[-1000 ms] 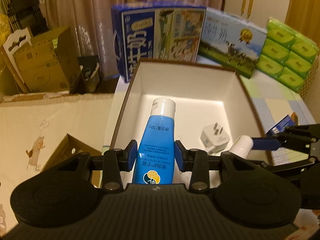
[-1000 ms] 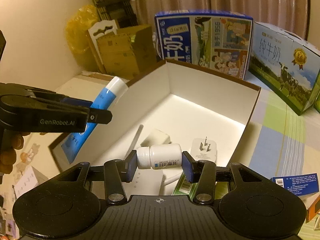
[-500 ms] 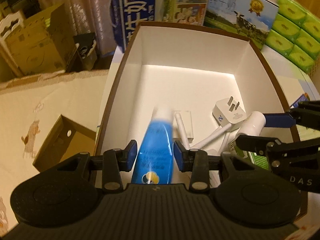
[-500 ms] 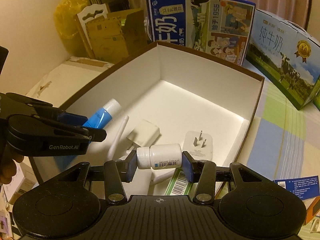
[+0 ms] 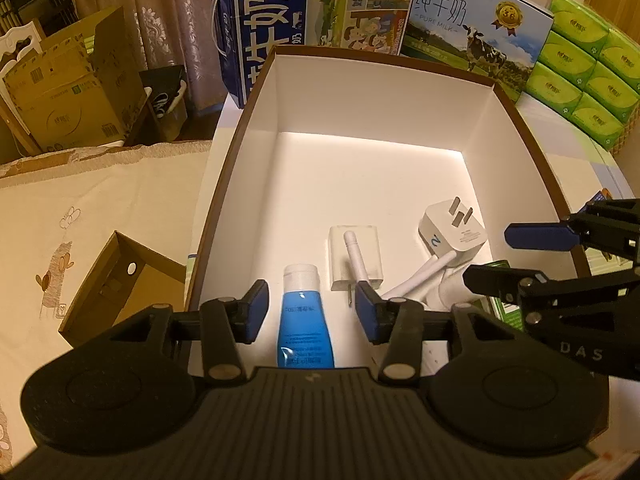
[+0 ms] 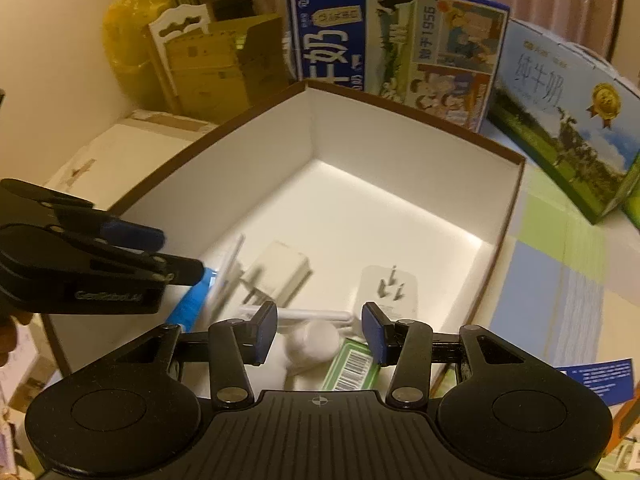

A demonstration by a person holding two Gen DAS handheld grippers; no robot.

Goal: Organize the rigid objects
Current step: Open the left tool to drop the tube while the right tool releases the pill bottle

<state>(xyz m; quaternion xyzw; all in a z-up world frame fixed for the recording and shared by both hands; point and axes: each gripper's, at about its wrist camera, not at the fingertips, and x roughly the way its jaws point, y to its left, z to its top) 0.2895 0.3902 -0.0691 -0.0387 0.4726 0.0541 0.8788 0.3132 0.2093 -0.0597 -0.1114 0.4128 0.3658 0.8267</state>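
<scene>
A brown-rimmed white box (image 5: 256, 92) (image 6: 516, 184) holds the items. A blue tube with a white cap (image 5: 305, 320) lies on the box floor under my open left gripper (image 5: 312, 312), free of the pads. My right gripper (image 6: 320, 330) is open above a small white bottle (image 6: 314, 344) that lies in the box's near corner beside a green packet (image 6: 352, 366). Two white plug adapters (image 5: 454, 230) (image 5: 356, 254) and white sticks (image 5: 358, 258) lie in the box too. The right gripper also shows in the left wrist view (image 5: 520, 256).
Two milk cartons (image 5: 296, 4) (image 5: 472, 16) and green tissue packs (image 5: 584, 68) stand behind the box. Cardboard boxes (image 5: 68, 88) stand at the far left and a small open carton (image 5: 120, 292) lies left of the box. A blue packet (image 6: 600, 378) lies at right.
Both grippers have lowered into the box and opened. The blue tube and the white bottle have dropped from the pads and now lie on the box floor.
</scene>
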